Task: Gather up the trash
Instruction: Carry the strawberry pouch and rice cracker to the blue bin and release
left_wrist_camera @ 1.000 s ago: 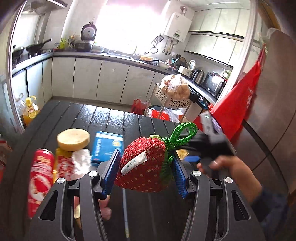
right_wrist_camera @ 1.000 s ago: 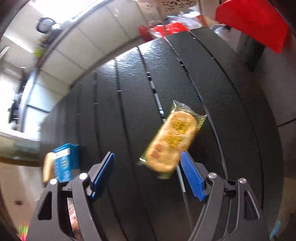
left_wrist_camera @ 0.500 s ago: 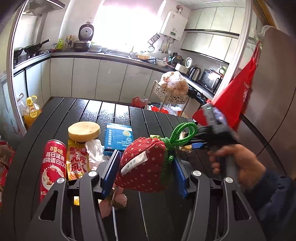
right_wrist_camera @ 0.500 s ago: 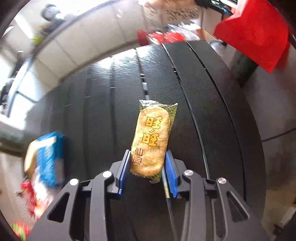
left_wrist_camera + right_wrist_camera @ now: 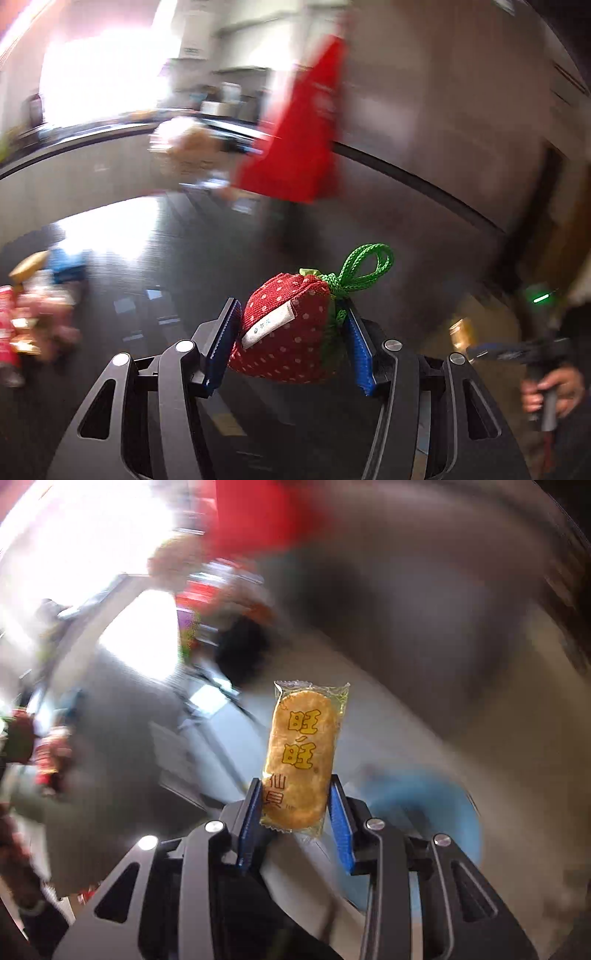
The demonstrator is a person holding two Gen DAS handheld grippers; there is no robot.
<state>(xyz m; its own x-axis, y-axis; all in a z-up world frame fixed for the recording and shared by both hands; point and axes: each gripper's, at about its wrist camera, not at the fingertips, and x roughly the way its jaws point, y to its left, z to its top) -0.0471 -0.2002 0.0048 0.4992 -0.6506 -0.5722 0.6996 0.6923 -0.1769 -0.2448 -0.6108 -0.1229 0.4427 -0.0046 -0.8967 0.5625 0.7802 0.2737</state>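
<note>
Right tongs point(image 5: 295, 812) closed on the lower end of a yellow rice cracker in clear plastic wrapper point(image 5: 301, 757), w/ most of the pack sticking up past the blue pads point(image 5: 340, 827); slick film plus a fast swing (background all blurred) could let it slide or pivot out. Left tongs point(image 5: 291, 343) partly closed, squeezing a red polka-dot strawberry-shaped fabric pouch w/ green cord loop point(image 5: 288, 332); soft cloth may squirm loose, and the loop could snag. Both held in air above the dark slatted counter point(image 5: 184, 258), open room ahead. Farther off, blurred clutter at left edge and a red hanging bag point(image 5: 303, 140). Bin not seen.
</note>
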